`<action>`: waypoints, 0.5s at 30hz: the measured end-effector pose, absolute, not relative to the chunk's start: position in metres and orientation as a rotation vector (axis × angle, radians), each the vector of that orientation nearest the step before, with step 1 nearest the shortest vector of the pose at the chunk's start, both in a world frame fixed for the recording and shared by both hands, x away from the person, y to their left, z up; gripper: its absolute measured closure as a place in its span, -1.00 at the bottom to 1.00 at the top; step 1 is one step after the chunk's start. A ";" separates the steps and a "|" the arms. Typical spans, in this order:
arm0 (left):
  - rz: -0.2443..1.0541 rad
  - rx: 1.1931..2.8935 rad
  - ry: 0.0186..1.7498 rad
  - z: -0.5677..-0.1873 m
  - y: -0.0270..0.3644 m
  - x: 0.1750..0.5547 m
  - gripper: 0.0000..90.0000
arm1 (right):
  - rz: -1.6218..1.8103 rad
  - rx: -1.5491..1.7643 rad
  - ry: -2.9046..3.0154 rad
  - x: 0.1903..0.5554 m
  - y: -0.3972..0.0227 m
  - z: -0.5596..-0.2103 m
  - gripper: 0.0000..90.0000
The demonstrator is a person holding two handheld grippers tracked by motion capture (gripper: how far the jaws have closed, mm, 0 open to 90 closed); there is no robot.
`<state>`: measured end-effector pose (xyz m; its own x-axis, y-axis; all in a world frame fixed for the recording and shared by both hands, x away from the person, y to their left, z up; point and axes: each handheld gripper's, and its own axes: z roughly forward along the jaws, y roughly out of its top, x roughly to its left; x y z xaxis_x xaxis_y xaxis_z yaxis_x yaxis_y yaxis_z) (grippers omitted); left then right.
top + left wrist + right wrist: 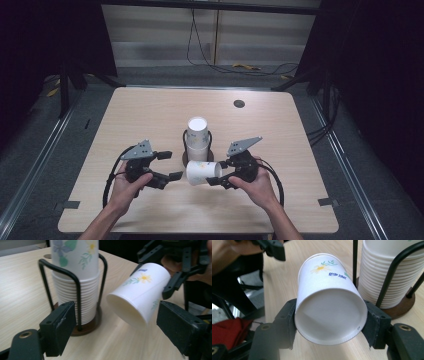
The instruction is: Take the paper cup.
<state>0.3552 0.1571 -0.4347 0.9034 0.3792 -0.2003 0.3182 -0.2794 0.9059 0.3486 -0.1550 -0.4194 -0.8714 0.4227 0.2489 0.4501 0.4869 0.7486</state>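
Right claw (214, 172): gripping the paper cup (203, 172) sideways, near its closed end.
Left claw (169, 165): gaping, cup mouth just ahead of its jaws.
Handling: keeping the squeeze light, since thin walls are likely buckling easily.
Room: stacked cups in holder (197, 142) crowding just behind; surface (150, 112) toward the person lying open.

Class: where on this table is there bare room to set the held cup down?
Bare patches: the table left and right of the cup stack, and the near edge behind both hands. Crowded: the middle, around the cup, stack and both grippers.
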 end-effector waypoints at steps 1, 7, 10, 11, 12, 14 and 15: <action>0.050 1.887 0.508 -0.435 0.156 0.354 -0.65 | -1.381 -0.789 -2.666 0.349 -0.156 -0.420 -0.18; 0.024 1.876 0.491 -0.436 0.151 0.352 -0.65 | -1.447 -0.798 -2.616 0.350 -0.161 -0.420 -0.18; 0.004 1.848 0.489 -0.437 0.151 0.352 -0.65 | -1.476 -0.795 -2.588 0.349 -0.162 -0.419 -0.18; 0.004 1.848 0.489 -0.437 0.151 0.352 -0.65 | -1.476 -0.795 -2.588 0.349 -0.162 -0.419 -0.18; -0.004 1.844 0.483 -0.437 0.151 0.352 -0.65 | -1.501 -0.792 -2.562 0.349 -0.163 -0.419 -0.18; -0.008 1.830 0.481 -0.436 0.150 0.351 -0.65 | -1.509 -0.789 -2.552 0.349 -0.163 -0.419 -0.18; -0.011 1.826 0.477 -0.436 0.149 0.351 -0.65 | -1.533 -0.780 -2.529 0.349 -0.163 -0.419 -0.18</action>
